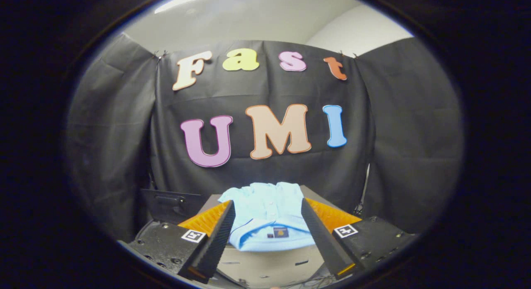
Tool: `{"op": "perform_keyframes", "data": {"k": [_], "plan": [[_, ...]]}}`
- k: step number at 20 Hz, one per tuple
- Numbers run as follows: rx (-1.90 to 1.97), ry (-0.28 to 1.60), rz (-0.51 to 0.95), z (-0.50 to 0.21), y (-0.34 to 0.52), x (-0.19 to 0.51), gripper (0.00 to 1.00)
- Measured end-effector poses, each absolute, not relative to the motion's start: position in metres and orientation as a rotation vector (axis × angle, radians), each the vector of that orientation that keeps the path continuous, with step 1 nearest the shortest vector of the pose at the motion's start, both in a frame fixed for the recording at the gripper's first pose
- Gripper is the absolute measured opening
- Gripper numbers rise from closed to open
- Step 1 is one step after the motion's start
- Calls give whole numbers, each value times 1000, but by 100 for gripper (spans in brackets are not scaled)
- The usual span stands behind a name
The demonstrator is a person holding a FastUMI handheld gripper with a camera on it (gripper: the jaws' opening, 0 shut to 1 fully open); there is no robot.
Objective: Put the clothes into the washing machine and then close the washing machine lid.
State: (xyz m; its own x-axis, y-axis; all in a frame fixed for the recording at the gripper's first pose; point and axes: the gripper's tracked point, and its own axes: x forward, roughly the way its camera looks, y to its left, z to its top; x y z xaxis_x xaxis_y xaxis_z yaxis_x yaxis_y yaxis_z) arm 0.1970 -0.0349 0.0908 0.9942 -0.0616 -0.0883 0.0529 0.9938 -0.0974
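Presently the gripper [268,222] stands with jaws wide, holding nothing; a folded light-blue shirt [267,216] lies between and just beyond its fingers on a box [269,264].

We see a folded shirt [267,216] lying on top of a box [269,264], its collar end nearest us. Our gripper [268,227] has its fingers spread apart, one on each side of the shirt, with the shirt between them. Behind the box hangs the cloth wall [394,135].
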Motion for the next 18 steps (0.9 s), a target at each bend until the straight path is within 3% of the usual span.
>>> {"op": "perform_keyframes", "data": {"k": [6, 10, 16, 18], "plan": [[-211, 282, -49, 67, -27, 296, 99], [-254, 476, -131, 15, -45, 341, 98], [-134, 714, -176, -58, -53, 359, 98], [-18, 686, -196, -55, -53, 366, 73]]}}
